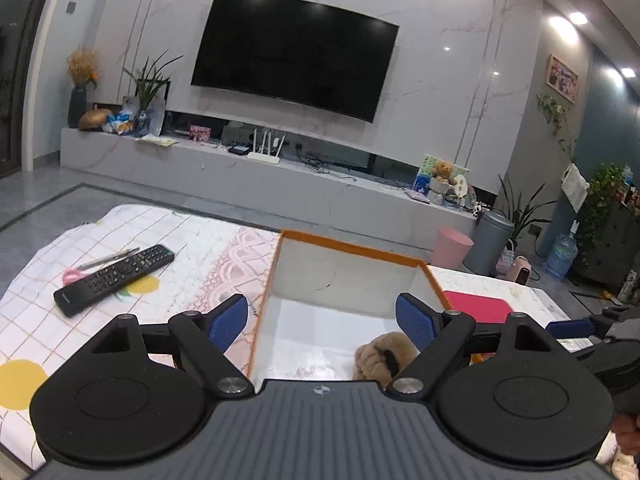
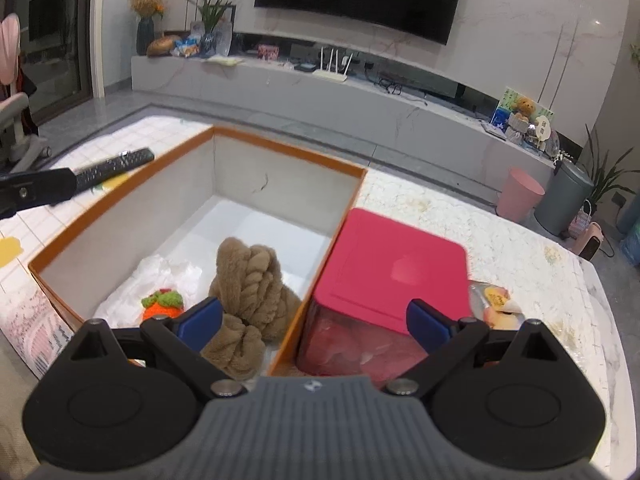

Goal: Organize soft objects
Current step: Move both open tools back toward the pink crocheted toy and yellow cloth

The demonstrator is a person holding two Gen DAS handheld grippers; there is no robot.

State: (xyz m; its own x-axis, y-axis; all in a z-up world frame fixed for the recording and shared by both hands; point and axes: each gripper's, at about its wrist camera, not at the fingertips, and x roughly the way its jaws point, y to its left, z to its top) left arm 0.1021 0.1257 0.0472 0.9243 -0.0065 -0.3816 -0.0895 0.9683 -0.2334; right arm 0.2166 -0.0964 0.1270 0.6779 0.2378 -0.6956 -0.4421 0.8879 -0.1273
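An orange-rimmed open box (image 2: 280, 148) with a white inside stands on the table. In it lie a brown plush toy (image 2: 252, 292), a small orange knitted toy with a green top (image 2: 162, 304) and crumpled white wrapping (image 2: 160, 270). My right gripper (image 2: 314, 322) is open above the box's right wall, with nothing between its blue pads (image 2: 200, 318). My left gripper (image 1: 320, 320) is open over the near end of the box (image 1: 352, 246), empty. The brown plush toy (image 1: 378, 358) lies just below its right pad (image 1: 412, 320).
A pink lidded container (image 2: 392, 264) stands against the box's right side, with a wrapped yellow item (image 2: 496, 300) beside it. A black remote (image 1: 116, 280), pink-handled scissors (image 1: 74, 274) and a pen lie on the checked cloth to the left. Pink and grey bins (image 2: 520, 194) stand on the floor beyond.
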